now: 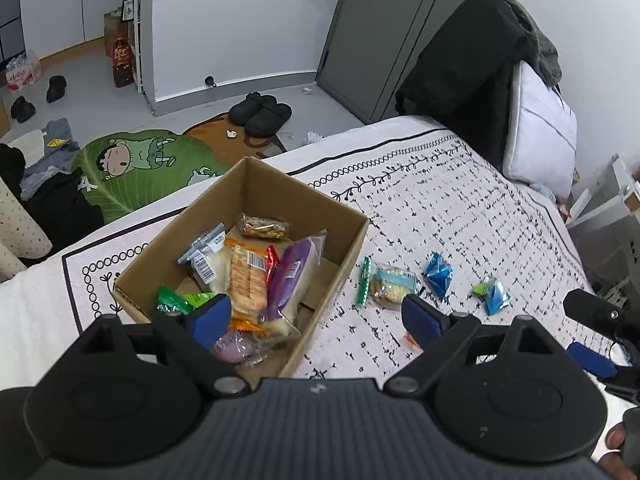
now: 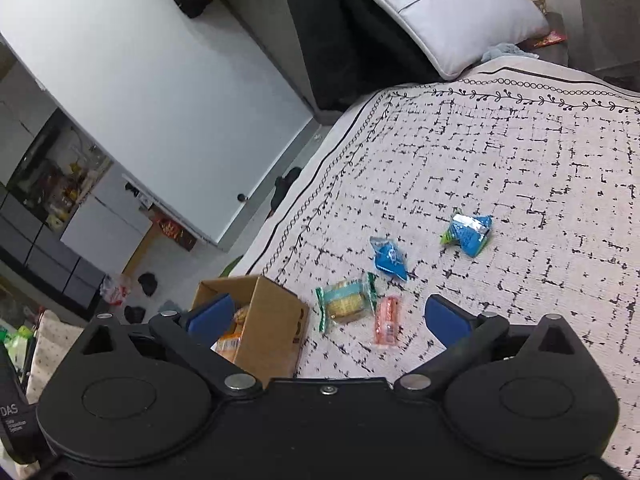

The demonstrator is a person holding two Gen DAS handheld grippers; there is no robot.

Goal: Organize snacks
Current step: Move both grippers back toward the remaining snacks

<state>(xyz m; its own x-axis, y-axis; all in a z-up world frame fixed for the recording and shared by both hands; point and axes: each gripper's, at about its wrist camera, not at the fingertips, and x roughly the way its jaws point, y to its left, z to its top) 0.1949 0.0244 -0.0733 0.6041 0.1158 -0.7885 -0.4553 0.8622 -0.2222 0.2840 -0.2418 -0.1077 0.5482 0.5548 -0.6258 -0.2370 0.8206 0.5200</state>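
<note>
A: Where are the snacks?

B: Many are already inside the cardboard box [image 1: 256, 200], which stands on the patterned bed cover [image 1: 460, 200]. I see in it an orange cracker pack [image 1: 250, 280], a purple packet [image 1: 290, 276], a green packet [image 1: 172, 302] and a small nut bar [image 1: 262, 227] near the far wall. They lie partly one over another.

A: And outside the box?

B: Some lie on the cover, to the right of the box. A round cookie in clear wrapper [image 2: 346, 304] is just beside the box, with a thin green stick [image 1: 364, 280] touching it. A pink sausage pack [image 2: 387, 320] lies next to the cookie. Farther away are a blue packet [image 2: 388, 258] and a blue-green packet [image 2: 468, 232], apart from each other.

A: What about the grippers?

B: The left gripper [image 1: 316, 320] hangs above the near side of the box, its blue pads spread wide, nothing between them. The right gripper [image 2: 328, 316] is also spread wide and holds nothing; the cookie and the sausage pack appear between its fingers, but lower, on the cover.

A: Anything else near?

B: A white pillow [image 2: 452, 8] at the end of the bed, and black slippers [image 1: 262, 114] on the floor.
</note>
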